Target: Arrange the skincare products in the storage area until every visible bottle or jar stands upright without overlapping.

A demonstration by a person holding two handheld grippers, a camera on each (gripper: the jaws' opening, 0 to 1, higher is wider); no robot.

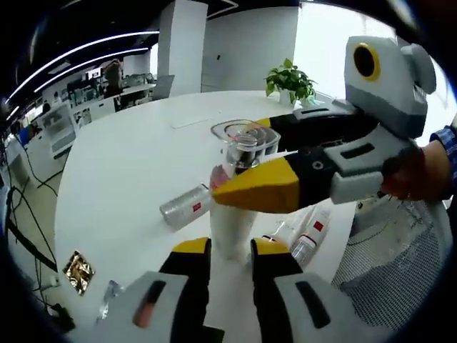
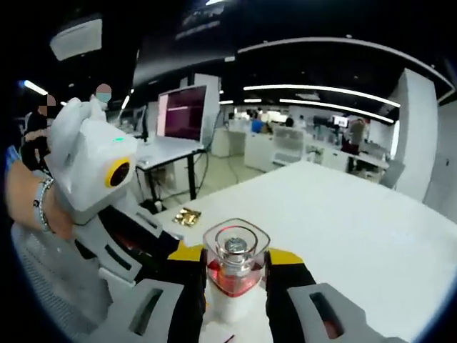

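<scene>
My left gripper [image 1: 232,246] is shut on an upright white bottle [image 1: 232,225] near the table's front edge. Just above it, my right gripper [image 1: 250,158] reaches in from the right, shut on a clear square bottle [image 1: 241,146] with red liquid. In the right gripper view that clear bottle [image 2: 233,266] sits between my right gripper's [image 2: 235,259] yellow-tipped jaws, with the white bottle [image 2: 227,309] directly below; I cannot tell whether they touch. The left gripper [image 2: 175,251] comes in from the left, held by a hand. A clear bottle with a red label [image 1: 184,207] lies on its side.
The round white table [image 1: 128,164] has more bottles with red labels [image 1: 312,232] lying near its right edge. A gold foil packet [image 1: 77,270] lies at the front left. A potted plant [image 1: 289,80] stands at the far side. Office desks and a monitor [image 2: 184,113] stand beyond.
</scene>
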